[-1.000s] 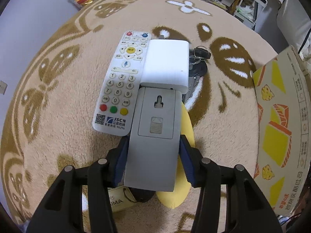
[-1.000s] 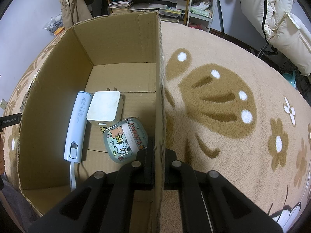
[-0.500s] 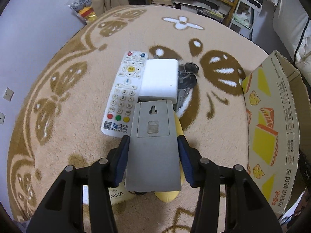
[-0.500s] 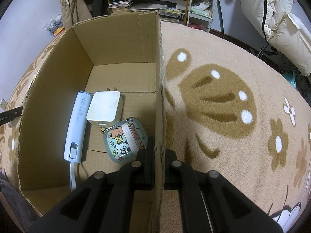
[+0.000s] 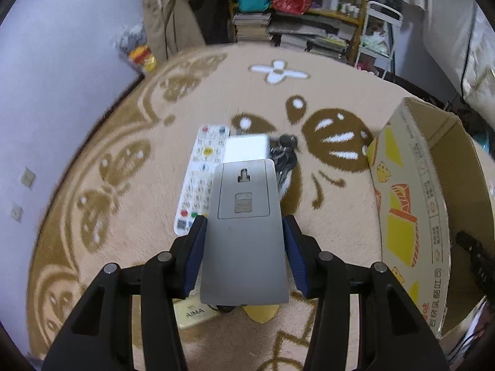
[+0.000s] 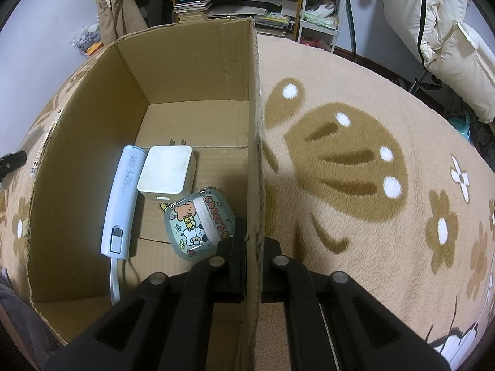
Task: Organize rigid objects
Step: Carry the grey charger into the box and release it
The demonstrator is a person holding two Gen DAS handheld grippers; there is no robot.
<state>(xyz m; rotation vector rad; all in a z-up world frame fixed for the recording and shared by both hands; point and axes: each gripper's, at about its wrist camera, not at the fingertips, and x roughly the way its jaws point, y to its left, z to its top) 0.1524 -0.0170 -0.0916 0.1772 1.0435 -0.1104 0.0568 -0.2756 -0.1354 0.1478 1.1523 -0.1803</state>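
Grey remote [image 5: 244,225] is clamped in the left claw [image 5: 244,256], mid-frame above the rug [image 5: 92,142]. Box wall [image 6: 255,185] is pinched by the right claw [image 6: 252,253]. If squeezed loosely, the remote could be dropped.

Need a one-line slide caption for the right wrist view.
Right gripper clamps the cardboard box wall; inside lie a power bank, white charger and cartoon case.

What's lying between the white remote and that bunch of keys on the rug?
A white charger block, seen in the left wrist view, lies between the remote and the keys.
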